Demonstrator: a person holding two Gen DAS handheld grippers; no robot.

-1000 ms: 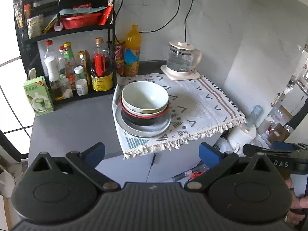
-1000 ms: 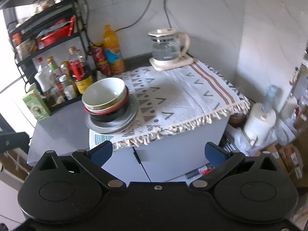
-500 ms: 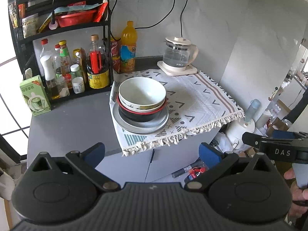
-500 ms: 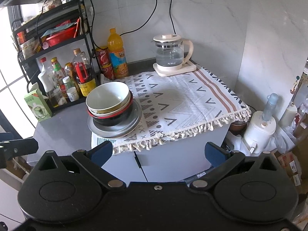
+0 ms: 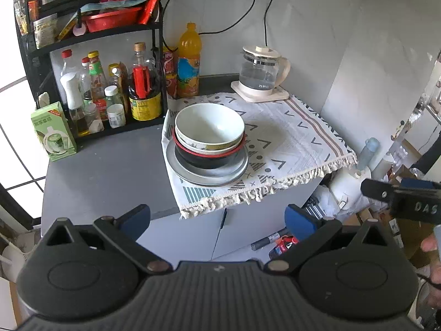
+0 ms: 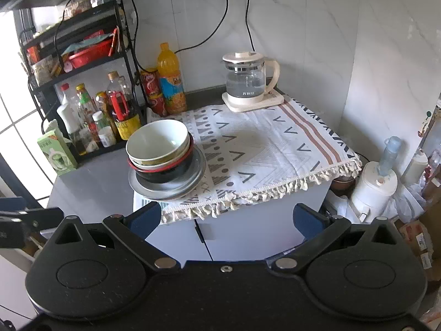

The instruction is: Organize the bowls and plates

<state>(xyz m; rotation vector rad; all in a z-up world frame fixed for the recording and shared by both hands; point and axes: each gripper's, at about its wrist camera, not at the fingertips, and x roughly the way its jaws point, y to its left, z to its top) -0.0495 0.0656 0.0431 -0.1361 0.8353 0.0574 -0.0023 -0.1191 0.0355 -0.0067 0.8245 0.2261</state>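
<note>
Kitchen corner with white tiled walls is catching daylight, and a grey surface [image 5: 104, 171] is carrying a patterned cloth [image 5: 289, 143] with a fringe hanging over the front edge. On the left part of that cloth a stack [image 5: 208, 149] is sitting: a grey plate [image 5: 209, 178] at the bottom, a black bowl [image 5: 206, 160] with a red rim on it, and pale bowls nested inside, the top bowl [image 5: 209, 125] cream white. All are opening upward, and the stack's long axis is standing upright, leaning slightly toward the rack [image 5: 91, 55] of bottles just beside it. A glass kettle [image 5: 260, 73] is standing at the back of the cloth, well apart.

Both grippers are hanging in front of the surface, touching nothing. The left gripper [image 5: 217, 218] is showing its fingers [image 5: 135, 218] spread wide and empty; the right gripper [image 6: 226, 218] likewise has its fingers [image 6: 306, 220] wide and empty.

These dishes are looking like glazed ceramic: stiff, fairly heavy, slippery and breakable. Pinching a rim seems the likely hold, probably the top bowl's edge first. Lifting the whole stack by the plate appears risky, since the bowls could slide.
</note>
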